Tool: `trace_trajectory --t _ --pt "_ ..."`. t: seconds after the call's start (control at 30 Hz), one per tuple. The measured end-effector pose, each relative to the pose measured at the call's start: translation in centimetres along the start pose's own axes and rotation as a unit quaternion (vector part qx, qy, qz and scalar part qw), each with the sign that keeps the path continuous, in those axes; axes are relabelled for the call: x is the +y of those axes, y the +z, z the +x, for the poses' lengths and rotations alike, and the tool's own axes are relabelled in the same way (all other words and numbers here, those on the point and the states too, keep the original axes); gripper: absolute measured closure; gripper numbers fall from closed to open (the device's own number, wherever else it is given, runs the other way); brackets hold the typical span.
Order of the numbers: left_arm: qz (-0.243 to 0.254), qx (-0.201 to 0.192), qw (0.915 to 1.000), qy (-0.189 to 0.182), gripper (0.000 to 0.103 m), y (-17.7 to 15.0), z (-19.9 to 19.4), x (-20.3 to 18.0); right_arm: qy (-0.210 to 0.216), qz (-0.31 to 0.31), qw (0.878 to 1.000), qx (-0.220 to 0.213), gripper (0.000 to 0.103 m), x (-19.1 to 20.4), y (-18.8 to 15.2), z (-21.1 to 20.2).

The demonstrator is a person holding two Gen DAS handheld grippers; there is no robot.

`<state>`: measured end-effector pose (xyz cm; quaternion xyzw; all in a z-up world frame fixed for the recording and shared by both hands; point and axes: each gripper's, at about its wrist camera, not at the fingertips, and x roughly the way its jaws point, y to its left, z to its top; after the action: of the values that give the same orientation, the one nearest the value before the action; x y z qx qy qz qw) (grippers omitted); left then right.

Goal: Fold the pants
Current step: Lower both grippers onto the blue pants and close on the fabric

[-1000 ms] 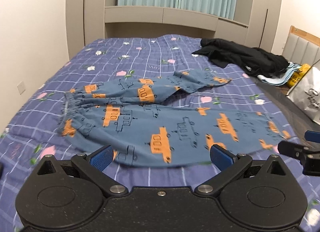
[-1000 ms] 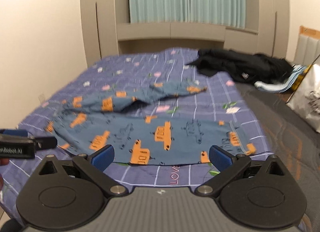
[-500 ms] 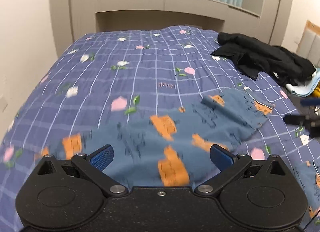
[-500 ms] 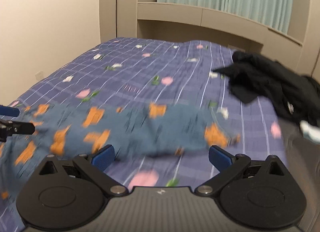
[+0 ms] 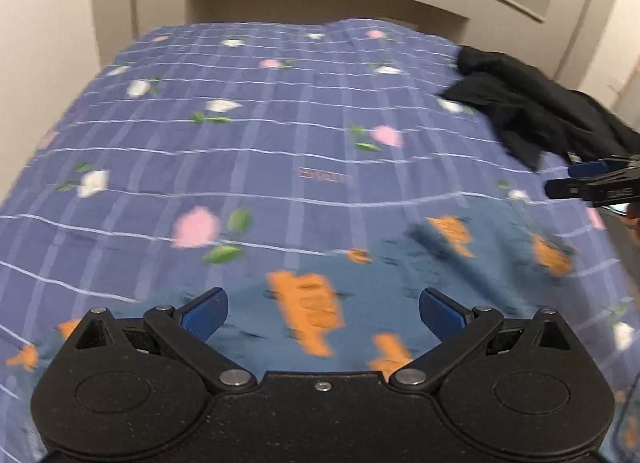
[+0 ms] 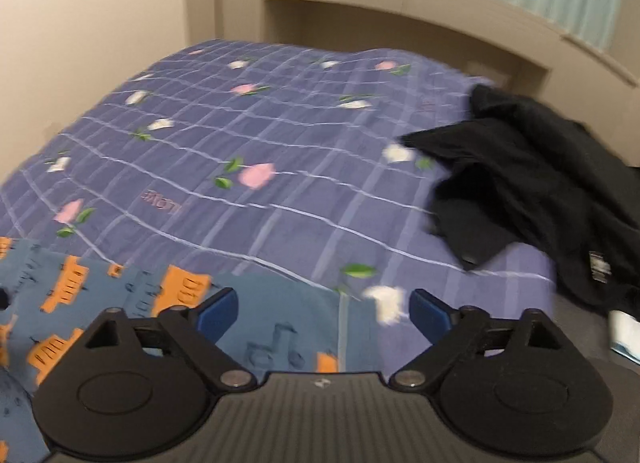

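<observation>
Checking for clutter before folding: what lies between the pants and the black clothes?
Only bare bedspread. The right wrist view shows flower-print quilt running from the pants hem to the black clothes, nothing else on it.

On our left hand-held gripper [image 5: 323, 309] we see a speckled matte black body with two round discs, silver pivot pins, a small centre screw and blue finger pads [image 5: 206, 311]. Our right hand-held gripper [image 6: 324, 309] has the same black linkages and blue pads [image 6: 430, 311], but a ribbed grey centre plate with a small white mark.
</observation>
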<state>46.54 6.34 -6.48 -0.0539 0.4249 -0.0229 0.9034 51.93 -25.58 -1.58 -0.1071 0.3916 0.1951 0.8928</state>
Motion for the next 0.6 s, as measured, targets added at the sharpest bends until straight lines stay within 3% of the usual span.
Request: trace_trajectory --t 0.13,0.27,0.43,0.53,0.6 --pt "0.003 0.014 0.9994 0.032 0.001 -0.1 0.4 6.1 0.146 -0.056 0.988 -0.001 0.010 3.0 2.9 2.6" --pt "0.030 0.039 0.9980 0.039 0.002 -0.6 0.7 13.2 0.227 -0.147 0.962 0.028 0.011 9.0 5.3 6.6" --pt "0.069 0.085 0.9940 0.001 0.011 -1.2 1.6 18.9 0.300 -0.233 0.920 0.097 0.026 15.6 6.6 12.1" --pt "0.085 0.104 0.9910 -0.008 0.016 -1.5 2.7 20.3 0.315 -0.279 0.896 0.137 0.045 17.9 6.4 14.3" --pt "0.090 0.116 0.9889 -0.021 0.023 -1.6 3.5 20.9 0.310 -0.295 0.890 0.158 0.047 18.3 6.3 15.3"
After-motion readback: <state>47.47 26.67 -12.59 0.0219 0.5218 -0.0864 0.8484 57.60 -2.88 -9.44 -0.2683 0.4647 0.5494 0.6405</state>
